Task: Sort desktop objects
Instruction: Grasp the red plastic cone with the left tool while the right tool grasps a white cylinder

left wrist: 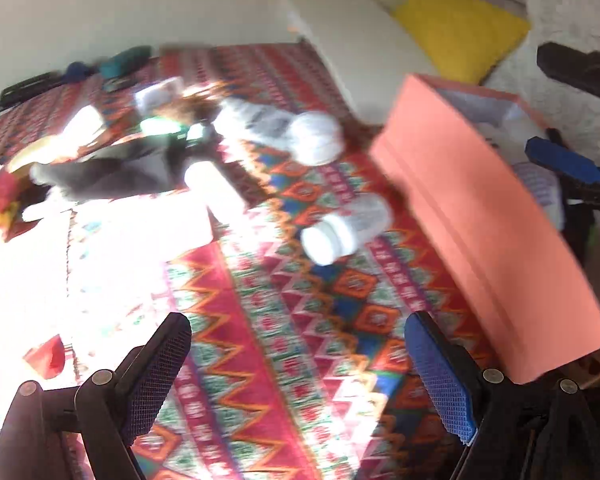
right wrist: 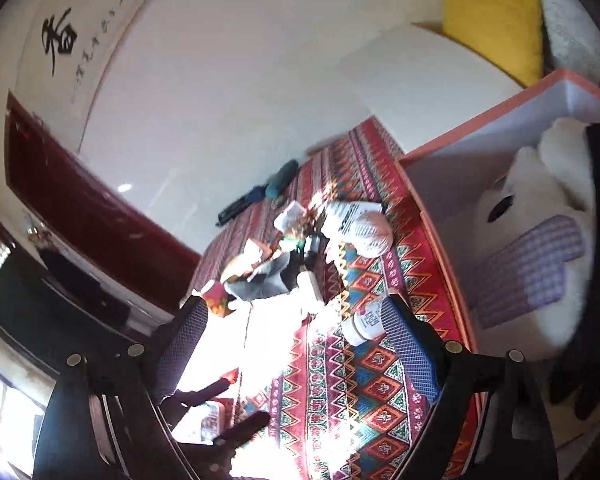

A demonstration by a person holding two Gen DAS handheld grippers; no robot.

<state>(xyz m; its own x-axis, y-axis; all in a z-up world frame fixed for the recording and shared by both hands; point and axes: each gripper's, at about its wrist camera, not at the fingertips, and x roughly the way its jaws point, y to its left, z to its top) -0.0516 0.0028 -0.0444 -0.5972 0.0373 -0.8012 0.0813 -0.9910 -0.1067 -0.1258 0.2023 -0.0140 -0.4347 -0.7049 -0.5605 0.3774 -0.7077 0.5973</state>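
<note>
A patterned tablecloth [left wrist: 284, 352] is strewn with small objects. A small white pill bottle [left wrist: 346, 226] lies on its side, with a larger white bottle [left wrist: 288, 132] and a white tube [left wrist: 214, 190] further back. An orange box [left wrist: 480, 220] stands at the right. My left gripper [left wrist: 300, 372] hovers open over bare cloth, short of the small bottle. My right gripper [right wrist: 300, 344] is open too, its blue finger next to the small bottle [right wrist: 364, 322]. Inside the orange box [right wrist: 440, 240] lie a white plush toy [right wrist: 540, 208] and a purple checked cloth [right wrist: 532, 272]. The right gripper [left wrist: 572, 116] also shows beyond the box.
A grey cloth [left wrist: 100, 172], red packets [left wrist: 0, 196] and a white sunlit sheet [left wrist: 140, 224] crowd the left. Black and teal items [left wrist: 124, 60] sit at the far edge. A yellow cushion [left wrist: 460, 28] rests on a white sofa behind. Strong glare washes out the left side.
</note>
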